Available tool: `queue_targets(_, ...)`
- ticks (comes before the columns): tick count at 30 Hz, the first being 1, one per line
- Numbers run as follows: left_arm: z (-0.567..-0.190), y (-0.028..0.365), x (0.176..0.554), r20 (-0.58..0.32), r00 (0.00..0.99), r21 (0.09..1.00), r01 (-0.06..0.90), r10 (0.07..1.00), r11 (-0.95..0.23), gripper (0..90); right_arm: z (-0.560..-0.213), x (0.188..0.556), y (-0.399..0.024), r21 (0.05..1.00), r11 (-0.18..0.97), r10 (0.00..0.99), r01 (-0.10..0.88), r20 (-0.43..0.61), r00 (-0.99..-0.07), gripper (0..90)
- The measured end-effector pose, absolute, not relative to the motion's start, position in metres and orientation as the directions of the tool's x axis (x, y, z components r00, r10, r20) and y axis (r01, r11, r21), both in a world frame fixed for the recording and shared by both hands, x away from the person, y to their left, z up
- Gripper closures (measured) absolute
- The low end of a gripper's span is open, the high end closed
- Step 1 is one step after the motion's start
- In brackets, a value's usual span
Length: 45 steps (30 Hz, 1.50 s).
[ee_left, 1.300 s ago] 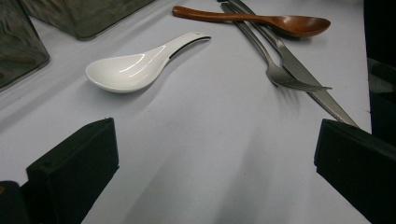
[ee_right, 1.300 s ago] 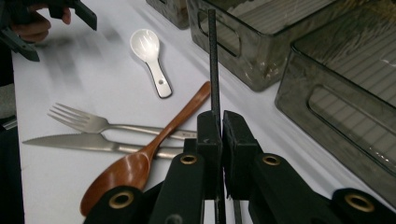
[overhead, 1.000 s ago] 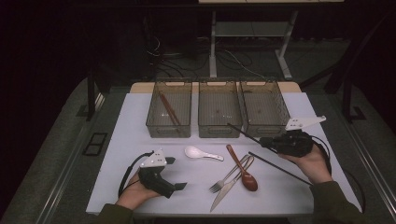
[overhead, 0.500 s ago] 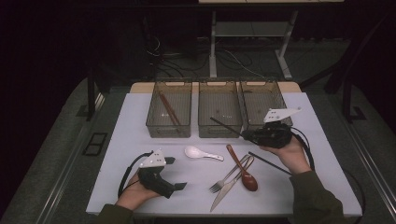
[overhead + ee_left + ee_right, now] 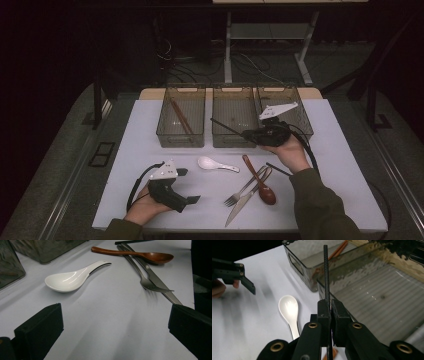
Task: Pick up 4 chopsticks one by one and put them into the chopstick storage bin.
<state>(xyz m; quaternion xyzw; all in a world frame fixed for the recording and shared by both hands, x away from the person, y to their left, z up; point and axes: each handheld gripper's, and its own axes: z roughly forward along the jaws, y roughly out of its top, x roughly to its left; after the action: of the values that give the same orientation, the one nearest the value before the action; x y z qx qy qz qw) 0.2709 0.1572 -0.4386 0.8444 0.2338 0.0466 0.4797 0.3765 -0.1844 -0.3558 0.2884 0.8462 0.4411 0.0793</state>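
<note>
Beyond the middle bin [image 5: 234, 116], the room is lost in darkness. A black chopstick [image 5: 326, 277] is pinched by the right gripper [image 5: 330, 305] over that bin's front wall; near it, the left gripper [image 5: 115, 325] is held wide open and empty above the white tabletop [image 5: 145, 150].

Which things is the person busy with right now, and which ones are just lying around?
Busy with:
- right claw, shut on the black chopstick
- middle bin, which the chopstick points over
- second black chopstick, lying by the right hand

Just lying around:
- white spoon
- brown spoon
- fork
- knife
- left bin with brown chopsticks
- left claw, open, resting
</note>
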Motion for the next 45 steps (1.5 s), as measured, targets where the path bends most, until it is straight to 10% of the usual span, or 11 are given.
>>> queue_targets(45,-0.436,0.156,0.269,-0.147,0.897,0.84,0.337,0.418,-0.426,0.0,-0.361,0.494,-0.004,0.683,0.475,0.688,0.555,0.105,-0.718,86.1)
